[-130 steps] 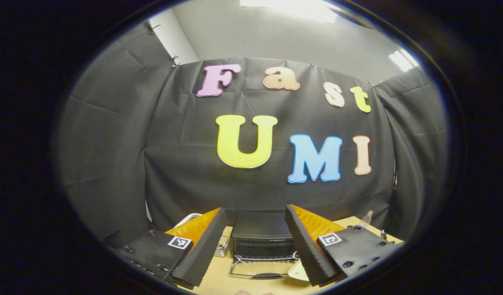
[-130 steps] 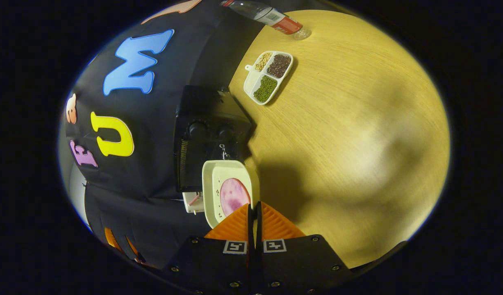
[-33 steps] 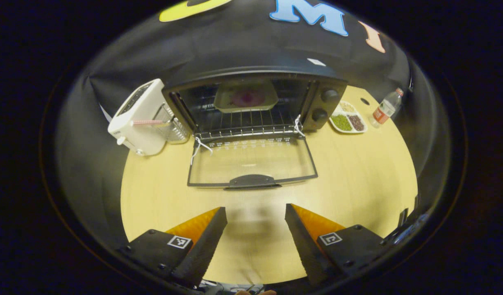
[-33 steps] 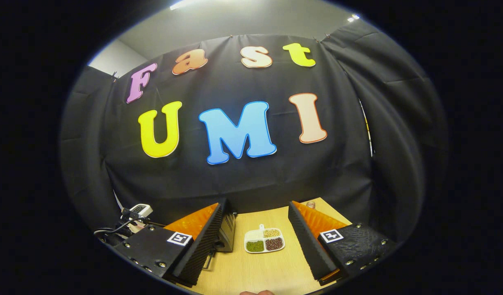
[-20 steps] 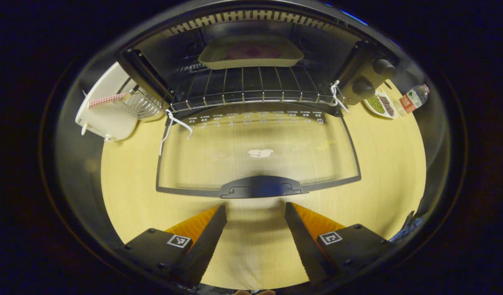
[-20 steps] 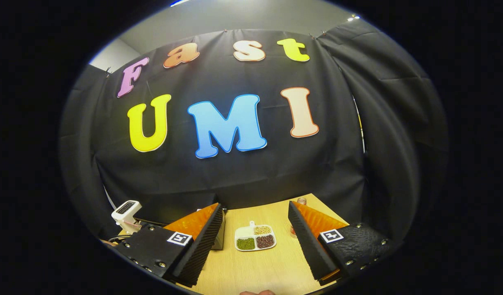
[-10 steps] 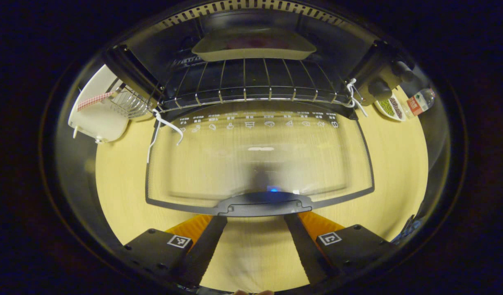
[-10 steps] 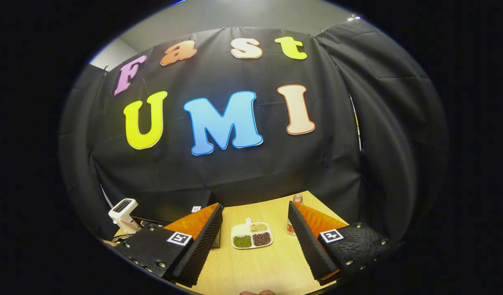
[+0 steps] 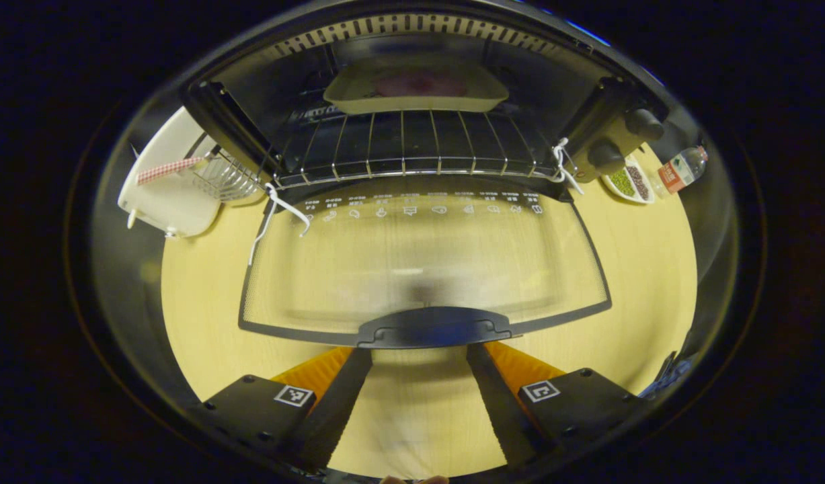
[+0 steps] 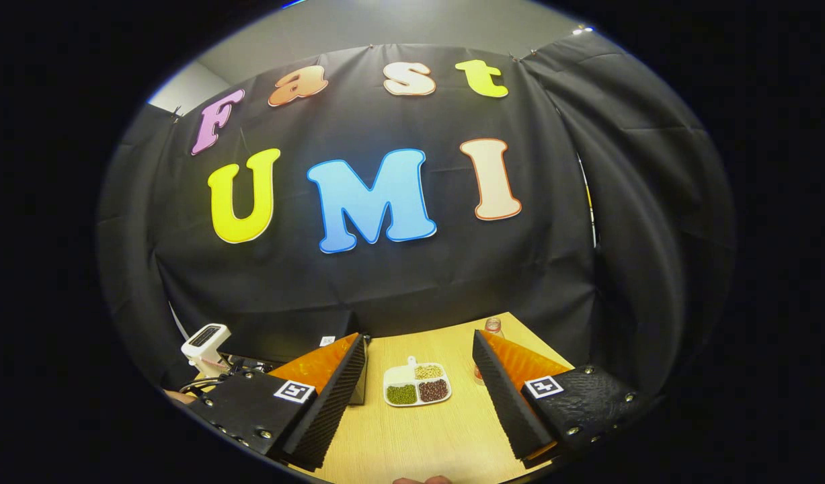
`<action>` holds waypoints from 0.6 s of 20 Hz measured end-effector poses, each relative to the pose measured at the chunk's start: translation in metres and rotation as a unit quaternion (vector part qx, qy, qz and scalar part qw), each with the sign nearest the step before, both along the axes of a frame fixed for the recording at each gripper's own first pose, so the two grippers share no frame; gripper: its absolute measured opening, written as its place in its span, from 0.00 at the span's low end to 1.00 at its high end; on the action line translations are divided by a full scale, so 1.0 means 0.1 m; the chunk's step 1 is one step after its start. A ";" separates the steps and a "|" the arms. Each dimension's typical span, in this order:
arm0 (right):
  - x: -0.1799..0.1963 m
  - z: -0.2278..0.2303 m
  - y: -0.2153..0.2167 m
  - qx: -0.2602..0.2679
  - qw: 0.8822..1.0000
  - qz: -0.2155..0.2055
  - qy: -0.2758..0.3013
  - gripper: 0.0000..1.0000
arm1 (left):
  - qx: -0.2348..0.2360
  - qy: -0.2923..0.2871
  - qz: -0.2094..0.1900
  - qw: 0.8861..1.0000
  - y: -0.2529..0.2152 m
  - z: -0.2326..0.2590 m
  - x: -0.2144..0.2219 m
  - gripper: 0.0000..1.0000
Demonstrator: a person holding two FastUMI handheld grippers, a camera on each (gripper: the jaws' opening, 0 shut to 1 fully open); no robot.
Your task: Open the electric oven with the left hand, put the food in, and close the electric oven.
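Left gripper view: your left gripper (image 9: 419, 396) hangs over the table (image 9: 647, 269) with its fingers spread wide and nothing between them. Just ahead of the fingertips lies the handle (image 9: 434, 327) of the oven door (image 9: 422, 259), which is folded fully down and lies flat, its long axis running crosswise to your fingers. The handle edge faces you; the hinge edge lies far from you, at the mouth of the electric oven (image 9: 412, 40). Whether the fingertips touch the handle cannot be told; they sit at its near edge, one under each end. Beyond the door the wire rack (image 9: 412, 151) fills the cavity floor, and the dish of food (image 9: 415, 91) rests at the back of it, its long side parallel to the door. Bare table lies open on both sides of the door and between your fingers. Ahead and to the left of the fingers stands a white toaster (image 9: 170, 188) just beside the oven; ahead and to the right, past the oven knobs (image 9: 624, 138), sit a divided snack tray (image 9: 627, 183) and a bottle (image 9: 681, 169).

Right gripper view: your right gripper (image 10: 419, 396) is held level, fingers wide apart and empty. Between and beyond the fingers the same divided snack tray (image 10: 417, 386) lies on the table (image 10: 419, 444).
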State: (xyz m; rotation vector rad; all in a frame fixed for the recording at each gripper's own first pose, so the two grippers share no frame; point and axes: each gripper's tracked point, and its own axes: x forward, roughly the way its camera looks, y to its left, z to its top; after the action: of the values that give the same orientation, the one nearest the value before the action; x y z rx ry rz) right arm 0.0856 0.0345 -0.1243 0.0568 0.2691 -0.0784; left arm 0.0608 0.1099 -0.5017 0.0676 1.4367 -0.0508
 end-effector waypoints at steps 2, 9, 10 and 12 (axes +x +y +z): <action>0.00 0.03 0.05 0.003 1.000 0.006 -0.002 0.98 | -0.003 -0.001 0.002 1.000 0.00 0.06 0.02 0.97; -0.02 0.12 0.10 0.000 1.000 0.019 -0.011 0.98 | -0.004 -0.024 0.000 1.000 -0.03 0.29 0.07 0.97; -0.03 0.13 0.08 0.001 1.000 0.019 -0.011 0.98 | -0.004 -0.027 0.000 1.000 -0.03 0.31 0.07 1.00; -0.02 0.15 0.08 0.006 1.000 0.018 -0.011 0.98 | 0.000 -0.034 -0.004 0.999 -0.03 0.36 0.08 0.97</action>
State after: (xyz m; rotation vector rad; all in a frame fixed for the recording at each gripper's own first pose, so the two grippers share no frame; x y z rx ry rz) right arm 0.0840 0.0425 -0.1098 0.0651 0.2477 -0.0395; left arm 0.0684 0.1065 -0.4652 0.0744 1.3687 -0.0545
